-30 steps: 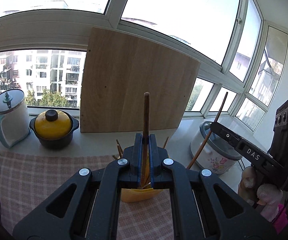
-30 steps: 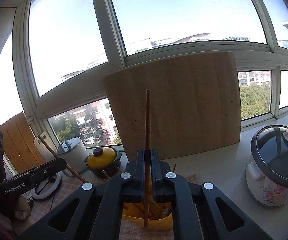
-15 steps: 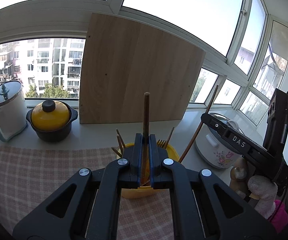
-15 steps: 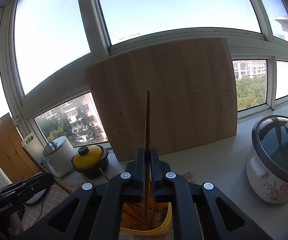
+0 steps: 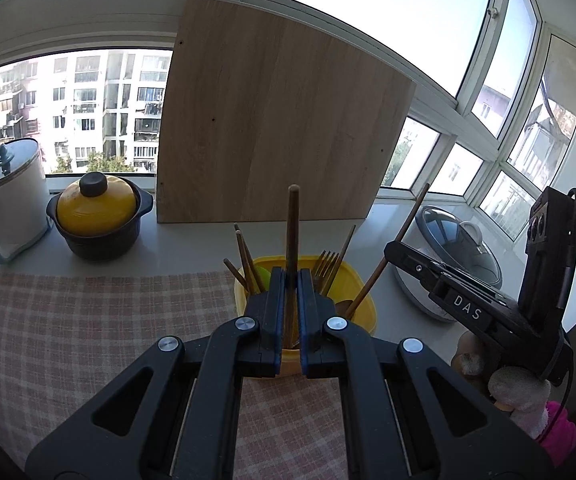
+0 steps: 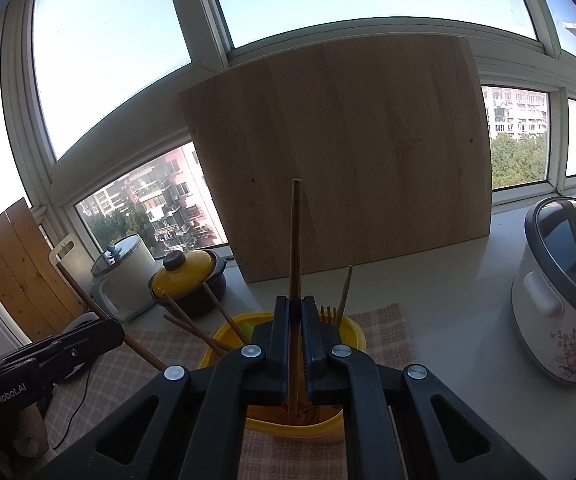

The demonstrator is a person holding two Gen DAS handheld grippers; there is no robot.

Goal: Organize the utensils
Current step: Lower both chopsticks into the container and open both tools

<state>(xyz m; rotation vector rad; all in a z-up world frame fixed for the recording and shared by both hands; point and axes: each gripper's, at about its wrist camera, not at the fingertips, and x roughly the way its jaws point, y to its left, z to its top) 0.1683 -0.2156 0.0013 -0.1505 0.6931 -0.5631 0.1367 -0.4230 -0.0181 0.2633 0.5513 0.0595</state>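
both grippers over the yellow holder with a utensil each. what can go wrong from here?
1. The yellow holder is already crowded with chopsticks and a fork; the wooden stick in the left gripper could jam on them.
2. The right gripper lowers its thin stick into the same holder, so the grippers may collide.
3. A sideways push might tip the holder.

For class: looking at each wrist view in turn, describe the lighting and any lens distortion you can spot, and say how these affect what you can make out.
Left wrist view: strong backlight, the sky blown out white, so the left gripper and its wooden stick read dark; window frames bow. Right wrist view: the sky stays blue, yet the wooden board bulges and its edges curve, black vignette fills the corners, and the yellow holder sits in shade under the right gripper.
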